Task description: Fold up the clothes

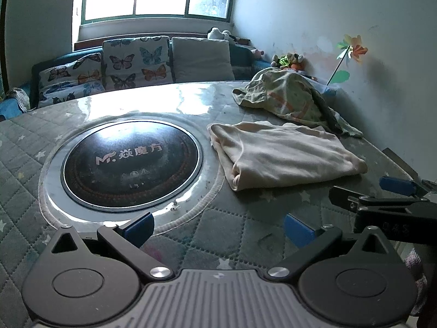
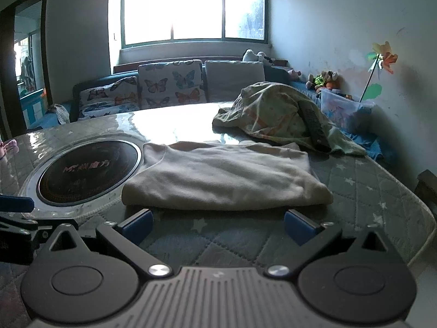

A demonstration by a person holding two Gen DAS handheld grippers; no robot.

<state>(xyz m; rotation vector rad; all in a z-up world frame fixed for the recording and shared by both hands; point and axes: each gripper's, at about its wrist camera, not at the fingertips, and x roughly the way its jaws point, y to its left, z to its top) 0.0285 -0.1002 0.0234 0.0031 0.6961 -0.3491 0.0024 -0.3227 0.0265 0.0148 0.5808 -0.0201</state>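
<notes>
Two hand-held grippers sit nearest, both released w/ fingers spread, nothing between them. The left hand-held gripper [image 1: 218, 228] hangs over the quilted worktop [image 1: 24, 147] just before the round inset hob [image 1: 131, 161]. The right hand-held gripper [image 2: 218, 225] points at the near edge of the cream garment [image 2: 224, 176], close but not touching.

That cream garment lies folded flat on the worktop, beside the hob on its right. It looks soft, light and limp: prob. sags if lifted at one spot, so a pinch at both near corners, through all layers, seems best, or the fold may slip apart. Just behind, a green patterned garment [image 2: 275, 114] sits crumpled in a heap, unfolded; a dark strip lies across it, can't tell what.

Count: 2 garments, 1 folded & 1 not. Far back, 3 butterfly cushions [image 2: 170, 83] and 1 grey one.
</notes>
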